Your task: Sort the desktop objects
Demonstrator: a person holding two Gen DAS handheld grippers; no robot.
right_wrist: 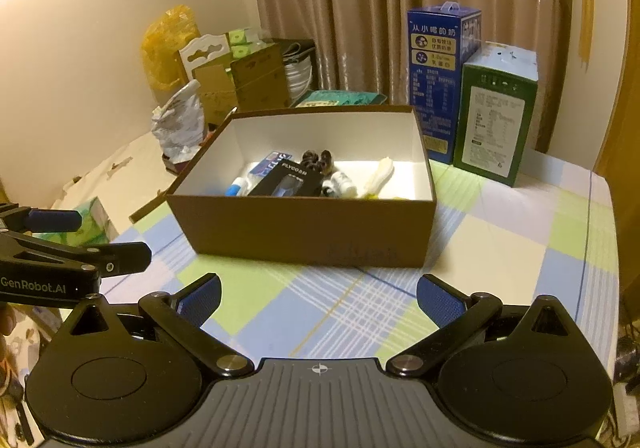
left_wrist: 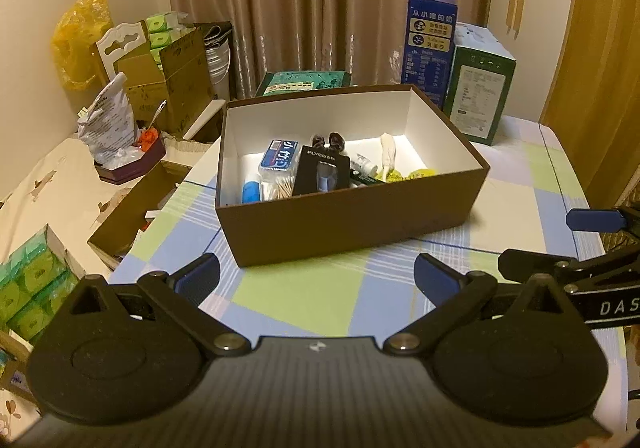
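Observation:
A brown open box [left_wrist: 352, 224] [right_wrist: 304, 232] stands in the middle of the checked tablecloth [left_wrist: 304, 300] [right_wrist: 320, 308]. Inside lie a black Flyco package [left_wrist: 320, 169] [right_wrist: 288, 177], a blue tissue pack [left_wrist: 279, 155], a blue-capped tube [left_wrist: 251, 191], toothpicks [left_wrist: 279, 189], a dark round item [left_wrist: 330, 141] [right_wrist: 318, 159], a small white bottle [right_wrist: 344, 181], a white object [left_wrist: 387, 155] [right_wrist: 378, 175] and something yellow [left_wrist: 416, 173]. My left gripper [left_wrist: 318, 280] is open in front of the box with nothing in it. My right gripper [right_wrist: 319, 300] is open too, also short of the box.
A tall blue carton [left_wrist: 430, 43] [right_wrist: 440, 75] and a green carton [left_wrist: 478, 87] [right_wrist: 496, 115] stand behind the box at the right. Cardboard boxes [left_wrist: 168, 79], a crumpled bag [left_wrist: 106, 119] and green tissue packs [left_wrist: 32, 284] crowd the left side beyond the table edge.

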